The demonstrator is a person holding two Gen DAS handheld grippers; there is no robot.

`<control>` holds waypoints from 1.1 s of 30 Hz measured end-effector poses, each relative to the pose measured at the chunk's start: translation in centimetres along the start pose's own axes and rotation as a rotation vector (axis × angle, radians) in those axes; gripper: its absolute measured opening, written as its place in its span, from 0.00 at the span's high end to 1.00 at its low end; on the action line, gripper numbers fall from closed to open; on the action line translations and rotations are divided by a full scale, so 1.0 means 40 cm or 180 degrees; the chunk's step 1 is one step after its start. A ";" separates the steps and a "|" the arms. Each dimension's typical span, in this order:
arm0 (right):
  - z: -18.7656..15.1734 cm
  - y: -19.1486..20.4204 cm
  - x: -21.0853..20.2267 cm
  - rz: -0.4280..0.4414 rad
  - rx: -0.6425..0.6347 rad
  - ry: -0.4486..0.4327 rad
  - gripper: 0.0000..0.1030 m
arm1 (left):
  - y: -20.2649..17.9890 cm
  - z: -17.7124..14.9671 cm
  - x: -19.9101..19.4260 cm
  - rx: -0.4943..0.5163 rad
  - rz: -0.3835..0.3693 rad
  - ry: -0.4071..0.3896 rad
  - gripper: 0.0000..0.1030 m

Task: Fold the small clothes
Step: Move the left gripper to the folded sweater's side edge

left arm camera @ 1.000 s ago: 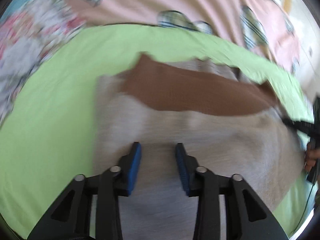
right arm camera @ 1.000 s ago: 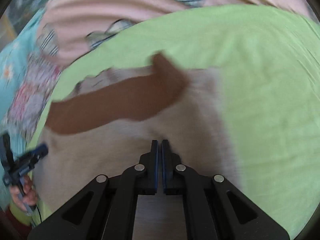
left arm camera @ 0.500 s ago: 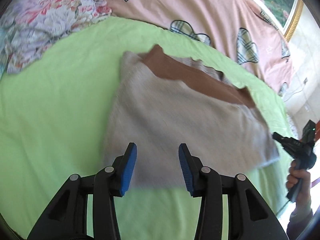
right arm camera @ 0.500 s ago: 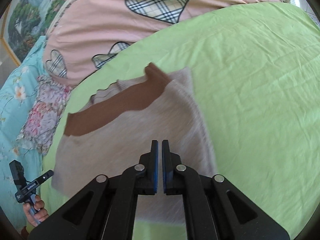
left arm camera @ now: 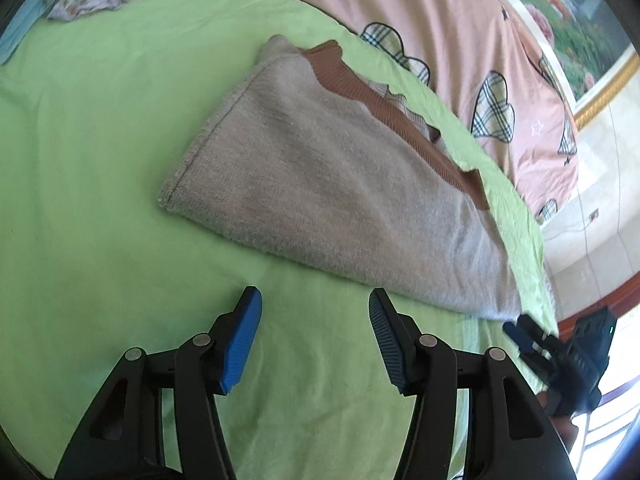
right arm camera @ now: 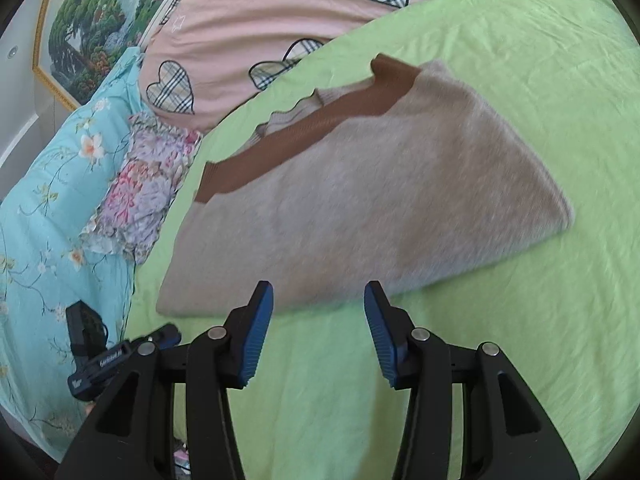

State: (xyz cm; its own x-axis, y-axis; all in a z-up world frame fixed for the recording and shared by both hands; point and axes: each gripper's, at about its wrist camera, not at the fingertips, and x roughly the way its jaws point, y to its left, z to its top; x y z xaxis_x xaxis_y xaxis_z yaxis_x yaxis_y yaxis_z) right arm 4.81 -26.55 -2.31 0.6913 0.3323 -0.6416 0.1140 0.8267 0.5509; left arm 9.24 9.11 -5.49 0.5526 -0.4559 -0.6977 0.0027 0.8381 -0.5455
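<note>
We see a beige knitted garment [left arm camera: 320, 184] lying on the green sheet [left arm camera: 100, 140] of a bed, and it is already folded into a flat, roughly rectangular packet. Its brown ribbed band [right arm camera: 304, 136] lies along the far edge, towards the pink cover with plaid hearts [right arm camera: 248, 12], and a bit of a lighter scalloped layer shows under that band. Our left gripper [left arm camera: 316, 300] is over the bare sheet, just before the near edge of the garment; its jaws are opening and nothing is between them. Our right gripper [right arm camera: 319, 292] hovers at the near edge of the same garment; its jaws are opening too, and we see no cloth pinched between the blue pads [right arm camera: 256, 332], although the fabric there is a little blurred. In the left view the right gripper appears at the lower right, near the corner of the packet. We judge that the fold of this piece is done, or nearly done, and that both grippers are letting it go. What is left, as far as we can tell, is perhaps one more fold to make it smaller, or to put it aside. A floral cloth [right arm camera: 140, 188] lies beside the sheet; whether it also waits for folding, we cannot tell.
</note>
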 end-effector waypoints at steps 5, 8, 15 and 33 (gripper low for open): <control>-0.022 0.014 0.003 0.0005 -0.0013 0.0051 0.52 | 0.033 0.045 0.026 -0.0274 -0.0083 -0.0166 0.41; -0.017 0.016 0.005 0.0012 -0.0012 0.0042 0.51 | 0.042 0.078 0.047 -0.0363 -0.0068 -0.0270 0.41; 0.008 0.012 0.015 0.0027 -0.0011 0.0010 0.49 | 0.014 0.140 0.096 -0.0337 0.0172 -0.0443 0.45; 0.212 -0.117 0.029 0.0110 0.0103 -0.0097 0.49 | -0.402 0.121 0.122 0.1320 -0.0080 -0.0525 0.94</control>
State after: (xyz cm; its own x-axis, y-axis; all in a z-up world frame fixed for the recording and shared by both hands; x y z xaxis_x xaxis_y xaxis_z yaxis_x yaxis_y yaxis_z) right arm 11.14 -33.89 -1.14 0.7166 0.3461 -0.6056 0.1123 0.7996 0.5899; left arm 15.92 -5.12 2.13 0.6735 -0.4520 -0.5849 0.3331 0.8920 -0.3057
